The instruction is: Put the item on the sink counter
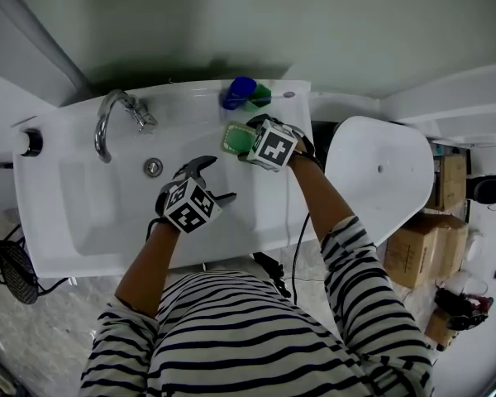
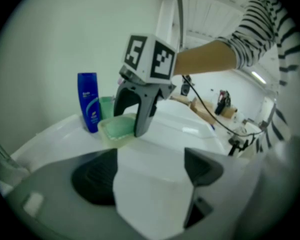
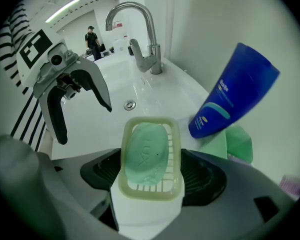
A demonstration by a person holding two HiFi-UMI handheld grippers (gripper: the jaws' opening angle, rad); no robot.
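A pale soap dish (image 1: 231, 138) holding a green soap bar (image 3: 149, 154) is at the back right of the white sink counter (image 1: 274, 198), just in front of the blue bottle (image 1: 238, 92). My right gripper (image 1: 241, 141) is shut on the dish, one pad against each long side (image 3: 152, 174). In the left gripper view the dish (image 2: 115, 128) looks to be touching the counter, with the right gripper (image 2: 130, 126) straddling it. My left gripper (image 1: 219, 179) hangs open over the basin with nothing between its pads (image 2: 95, 184).
The blue bottle (image 3: 232, 99) and a green cup (image 1: 260, 96) stand close behind the dish. A chrome faucet (image 1: 116, 114) is at the back left and the drain (image 1: 153, 167) lies in the basin. To the right are a white rounded seat (image 1: 380, 180) and cardboard boxes (image 1: 417, 255).
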